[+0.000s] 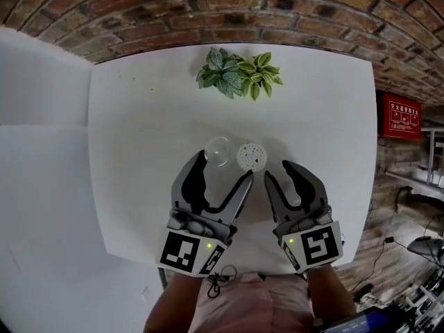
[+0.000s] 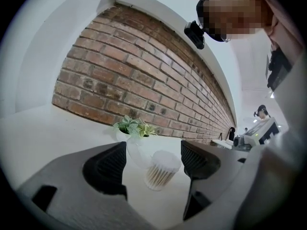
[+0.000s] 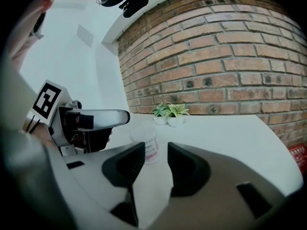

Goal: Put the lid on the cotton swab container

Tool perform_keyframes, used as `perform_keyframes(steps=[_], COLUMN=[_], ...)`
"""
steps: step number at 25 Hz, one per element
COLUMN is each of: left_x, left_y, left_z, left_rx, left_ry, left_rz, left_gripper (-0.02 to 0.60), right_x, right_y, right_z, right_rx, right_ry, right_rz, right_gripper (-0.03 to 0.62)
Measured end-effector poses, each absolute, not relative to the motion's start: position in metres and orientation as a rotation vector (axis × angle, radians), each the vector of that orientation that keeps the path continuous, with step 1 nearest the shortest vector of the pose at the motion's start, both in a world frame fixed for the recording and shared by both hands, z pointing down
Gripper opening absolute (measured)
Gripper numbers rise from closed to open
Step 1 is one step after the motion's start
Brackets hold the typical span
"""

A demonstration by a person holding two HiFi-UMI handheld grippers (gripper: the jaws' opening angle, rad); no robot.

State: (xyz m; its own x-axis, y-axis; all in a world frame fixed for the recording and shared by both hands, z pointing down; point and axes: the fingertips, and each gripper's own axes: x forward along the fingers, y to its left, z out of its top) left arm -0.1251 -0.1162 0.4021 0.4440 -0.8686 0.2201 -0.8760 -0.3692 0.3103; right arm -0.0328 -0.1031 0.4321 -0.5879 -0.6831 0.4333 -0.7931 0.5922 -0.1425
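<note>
Head view shows a white bench (image 1: 139, 116) set against a brick wall (image 1: 208, 5), with a small leafy plant (image 1: 236, 71) at its far edge. Near the middle stands the cotton swab container (image 1: 251, 156), uncovered, its white swab tips showing. The clear lid (image 1: 219, 150) lies flat on the bench just beside it, on its left. The left gripper (image 1: 224, 165) hovers on the near side of both with its jaws spread wide; in the left gripper view nothing sits between them, and the container stands beyond the gap. The right gripper (image 1: 276, 169) is alongside, a little right of the container, its jaws only narrowly apart and empty; the right gripper view puts the container just beyond their tips
</note>
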Motion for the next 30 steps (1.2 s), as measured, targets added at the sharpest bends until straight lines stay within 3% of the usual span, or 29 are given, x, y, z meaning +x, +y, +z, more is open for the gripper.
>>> perform_keyframes(steps=[30], left_x=[-0.093], left_y=[-0.108], left_z=[0.368], left_rx=[2.516], left_ry=[-1.406], left_rz=[0.131], left_gripper=[0.368], right_x=[-0.014], right_y=[-0.105], right_z=[0.401], right_rx=[1.285], right_ry=[-2.522], right_rz=[0.438], right_gripper=[0.152])
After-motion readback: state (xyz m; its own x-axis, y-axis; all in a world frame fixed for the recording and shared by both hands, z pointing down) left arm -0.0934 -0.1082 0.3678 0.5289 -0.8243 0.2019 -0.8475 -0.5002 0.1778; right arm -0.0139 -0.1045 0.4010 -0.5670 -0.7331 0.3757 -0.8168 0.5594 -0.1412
